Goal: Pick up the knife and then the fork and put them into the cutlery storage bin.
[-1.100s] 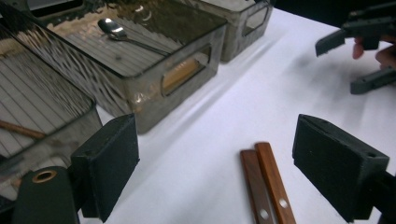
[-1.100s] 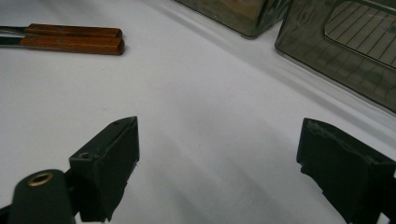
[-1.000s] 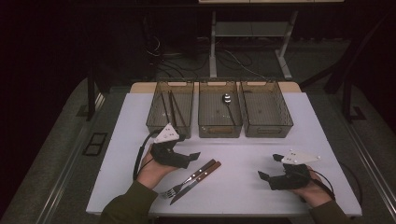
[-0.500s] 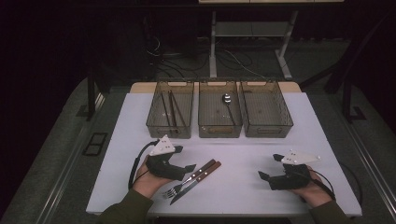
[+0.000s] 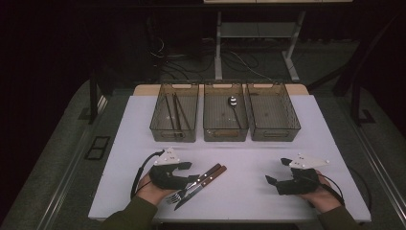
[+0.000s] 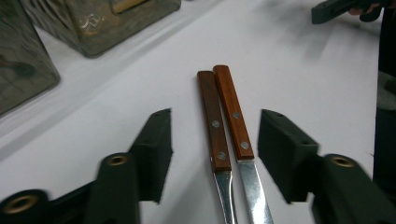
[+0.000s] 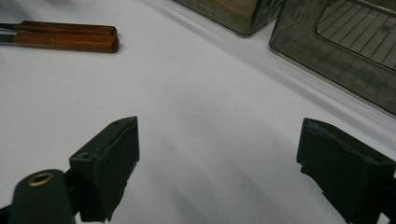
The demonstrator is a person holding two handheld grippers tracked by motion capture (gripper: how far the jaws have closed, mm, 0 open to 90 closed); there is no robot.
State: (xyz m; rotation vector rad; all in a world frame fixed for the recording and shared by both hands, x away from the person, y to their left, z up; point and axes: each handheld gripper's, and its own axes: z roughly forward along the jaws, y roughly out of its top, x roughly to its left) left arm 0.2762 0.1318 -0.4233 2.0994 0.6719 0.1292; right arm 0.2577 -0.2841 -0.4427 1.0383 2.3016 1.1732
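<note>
Left gripper [image 5: 184,173] has dropped from mid-frame to lower left, jaws spread astride fork [image 6: 216,140] and knife [image 6: 239,140], likely about to grab; right gripper [image 5: 280,173] idle, released.

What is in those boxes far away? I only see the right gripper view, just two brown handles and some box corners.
Observer: Three bins stand in a row. The left bin holds long thin sticks, maybe chopsticks.
Child: Is there anything in the middle one?
Observer: Yes, the middle bin holds a spoon. The right bin looks empty.
Child: What are the brown handles?
Observer: They belong to a fork and a knife lying side by side on the white table.
Child: Where is the other gripper?
Observer: The left gripper is open, with both handles between its jaws, not closed on them yet.
</note>
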